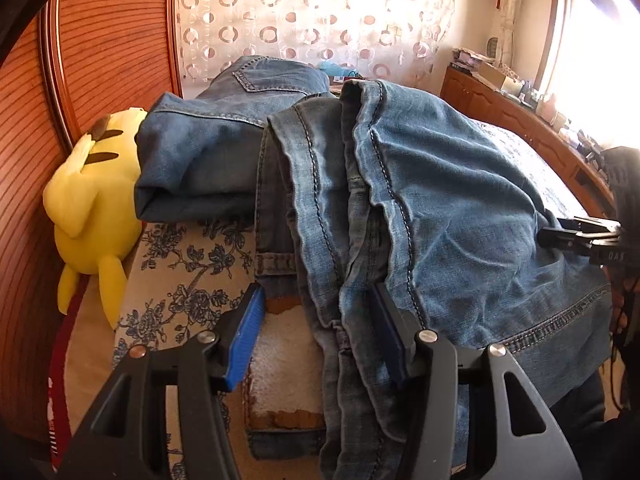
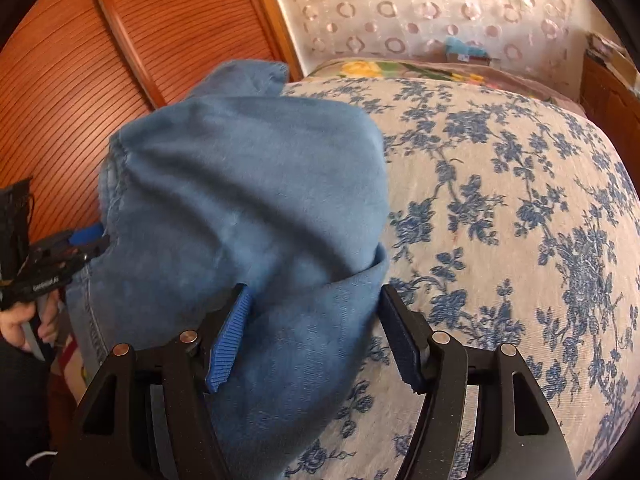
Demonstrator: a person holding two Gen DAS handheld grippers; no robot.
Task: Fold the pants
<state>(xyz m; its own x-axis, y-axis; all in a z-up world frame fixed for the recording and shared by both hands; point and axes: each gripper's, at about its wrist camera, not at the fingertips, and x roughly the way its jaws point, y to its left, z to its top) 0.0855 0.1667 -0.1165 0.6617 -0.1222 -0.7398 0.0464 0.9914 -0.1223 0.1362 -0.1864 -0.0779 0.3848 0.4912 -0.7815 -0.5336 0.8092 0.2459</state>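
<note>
The jeans [image 1: 420,184] lie in a thick blue bundle on the bed [image 2: 500,208], already doubled over themselves, with hems and seams stacked in layers. We judge the fold well advanced but not finished: the layers sit skewed and one end is bunched rather than flat.

Our left gripper [image 1: 320,332] has its jaws apart, straddling a ridge of denim without pinching it. Our right gripper [image 2: 316,340] likewise stands spread around a fold of the cloth, not closed on it.

The bed carries a pale cover printed with blue flowers. A yellow plush toy [image 1: 92,208] rests beside the jeans against a ribbed wooden panel [image 1: 100,40]. Behind hangs a sheer curtain [image 1: 312,12] patterned with rings, and a wooden cabinet [image 1: 520,120] runs under the bright window.
</note>
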